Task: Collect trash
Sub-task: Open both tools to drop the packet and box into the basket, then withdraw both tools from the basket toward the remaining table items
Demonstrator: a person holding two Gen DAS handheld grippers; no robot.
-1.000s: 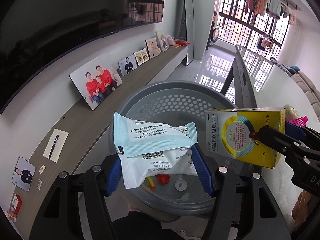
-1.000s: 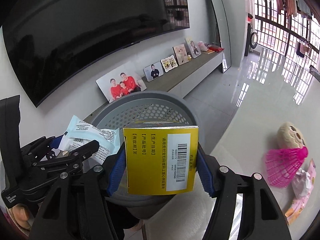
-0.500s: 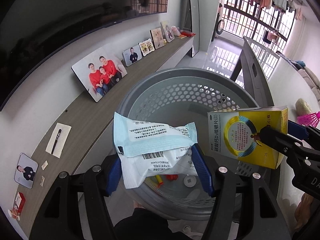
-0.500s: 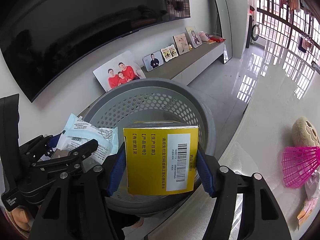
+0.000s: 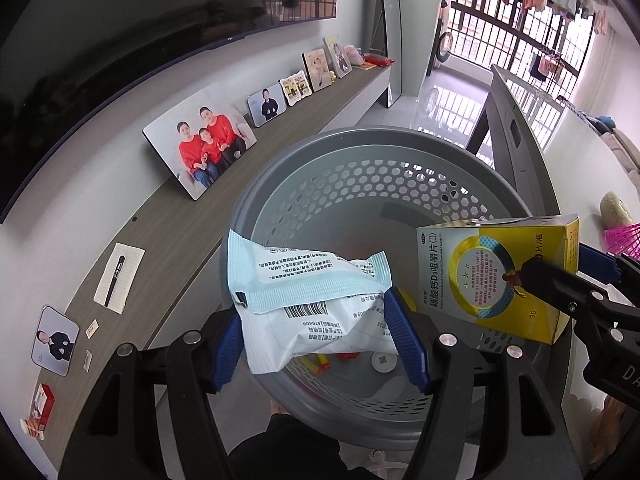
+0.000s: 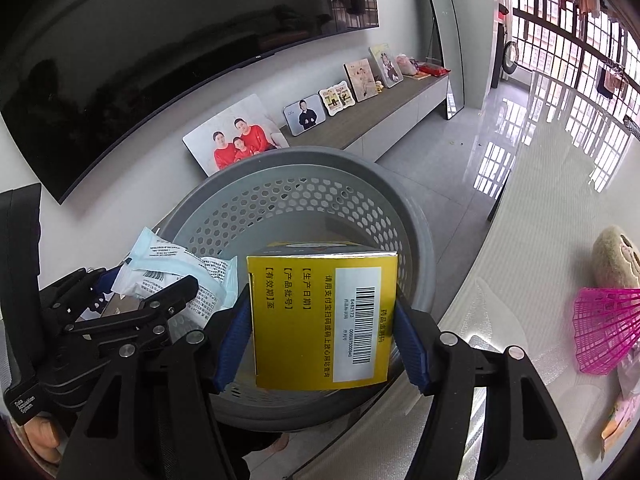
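My left gripper [image 5: 316, 336] is shut on a white and light-blue plastic packet [image 5: 308, 300], held over the near rim of a round grey perforated basket [image 5: 360, 152]. My right gripper [image 6: 322, 332] is shut on a yellow medicine box [image 6: 320, 320], held over the same basket [image 6: 304, 168]. The box also shows at the right of the left wrist view [image 5: 496, 280], and the packet at the left of the right wrist view [image 6: 176, 268]. Small bits of trash [image 5: 320, 362] lie on the basket's floor.
A wood-topped low cabinet [image 5: 132, 264] with photo frames [image 5: 200, 140] runs along the wall to the left under a large dark TV [image 6: 160, 40]. A pink plastic fan [image 6: 604, 332] and a round beige object [image 6: 616, 256] lie on the white surface to the right.
Both grippers have moved forward and higher over the basket, which now fills more of each view. Both still hold their items.
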